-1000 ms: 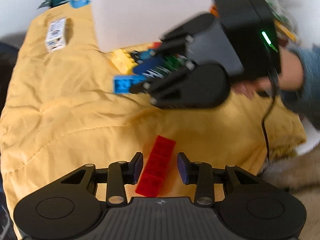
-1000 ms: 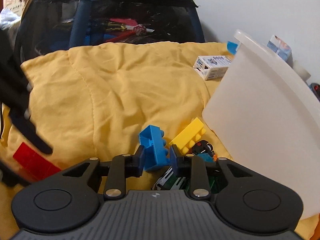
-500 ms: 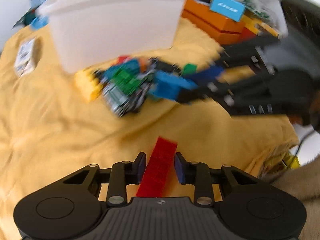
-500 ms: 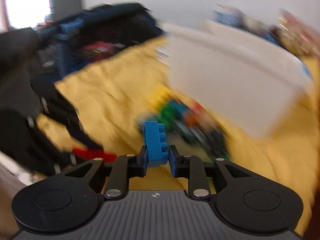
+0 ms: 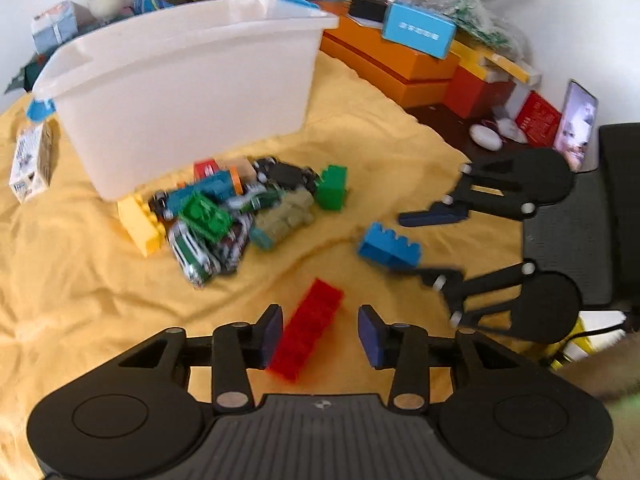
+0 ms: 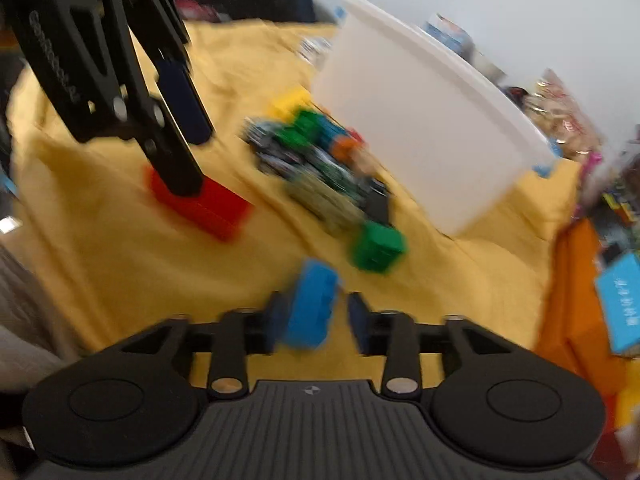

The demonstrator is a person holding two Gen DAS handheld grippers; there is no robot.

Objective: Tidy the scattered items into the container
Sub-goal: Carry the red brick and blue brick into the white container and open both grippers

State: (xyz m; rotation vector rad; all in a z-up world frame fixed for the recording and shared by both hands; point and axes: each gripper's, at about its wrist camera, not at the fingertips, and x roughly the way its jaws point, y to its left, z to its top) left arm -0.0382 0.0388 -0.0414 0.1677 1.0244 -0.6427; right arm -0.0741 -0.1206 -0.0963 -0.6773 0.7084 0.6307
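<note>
Bricks: red brick (image 5: 306, 334) between parted pads of left gripper (image 5: 319, 336), on yellow cloth (image 5: 80, 264). Blue brick (image 6: 310, 308) between spread pads of right gripper (image 6: 314, 322), ungripped. Bin (image 5: 192, 88) beyond, toy pile (image 5: 236, 216) before it.

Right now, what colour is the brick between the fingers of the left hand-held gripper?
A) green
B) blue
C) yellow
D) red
D: in the left wrist view the red brick lies on the yellow cloth between the open fingers of the left hand-held gripper; the blue brick is over by the right hand-held gripper.
</note>
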